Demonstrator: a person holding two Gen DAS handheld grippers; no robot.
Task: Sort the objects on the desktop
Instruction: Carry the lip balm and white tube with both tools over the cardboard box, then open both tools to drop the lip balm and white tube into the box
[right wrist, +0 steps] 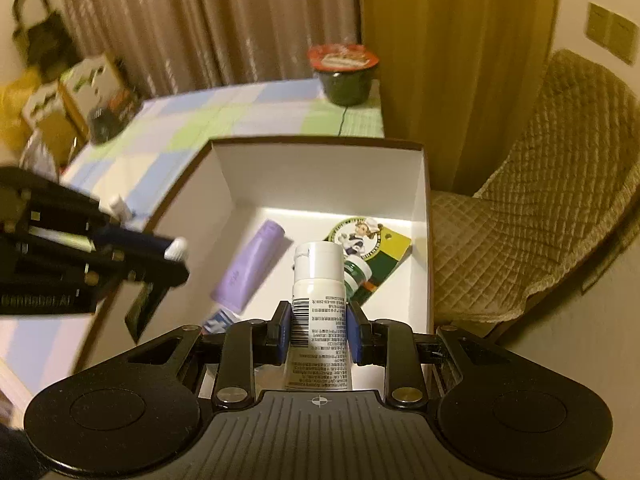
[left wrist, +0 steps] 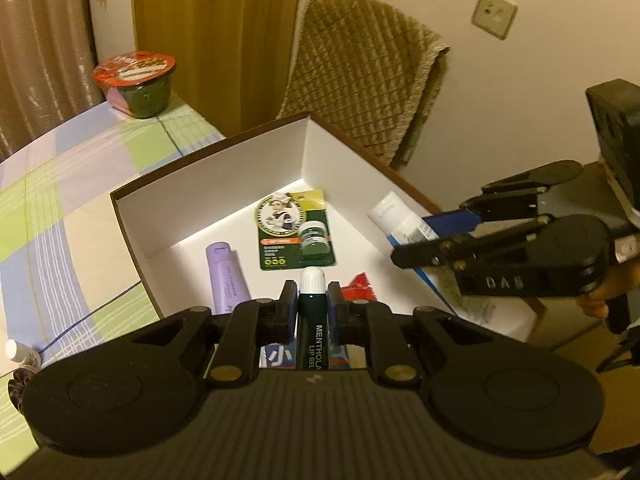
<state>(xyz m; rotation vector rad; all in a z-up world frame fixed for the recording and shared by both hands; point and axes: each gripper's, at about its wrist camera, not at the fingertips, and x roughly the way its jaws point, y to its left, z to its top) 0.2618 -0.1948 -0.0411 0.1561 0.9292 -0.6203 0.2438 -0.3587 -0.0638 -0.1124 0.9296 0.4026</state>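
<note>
The left gripper (left wrist: 313, 304) is clenched on a dark green lip gel stick (left wrist: 314, 320) with a white cap; the cap projects forward past the fingertips, and the label reads "MENTHOLA… LIP GEL" along the barrel. The right gripper (right wrist: 319, 330) is clenched on a white tube (right wrist: 319, 304), its cap forward and its printed text and barcode facing the camera. Both grippers hang over the near part of an open white box (left wrist: 224, 184) with a brown outer edge, which sits on a checked tablecloth (left wrist: 60, 208).

Contents of the box, referenced to the left gripper:
- Ahead and slightly left of the fingertips: a purple tube (left wrist: 226, 276) lying flat on the box floor.
- Directly ahead, beyond the white cap: a green blister card (left wrist: 294, 232) carrying a small green jar.
- Just right of the fingertips: a red wrapper (left wrist: 362, 286), partly hidden.
- Below the fingers: a blue-and-white packet (left wrist: 276, 356), mostly covered.

In the left wrist view the right gripper enters from the right, with a hand (left wrist: 596, 300) visible behind it (only part of the fingers shows). Far ahead and left of the left gripper, a red-lidded cup (left wrist: 138, 80) stands at the table's far corner. Beyond the box, a chair with a quilted cover (left wrist: 360, 72) stands against the wall. A small white-capped bottle (left wrist: 16, 354) stands on the cloth at the left gripper's far left.
</note>
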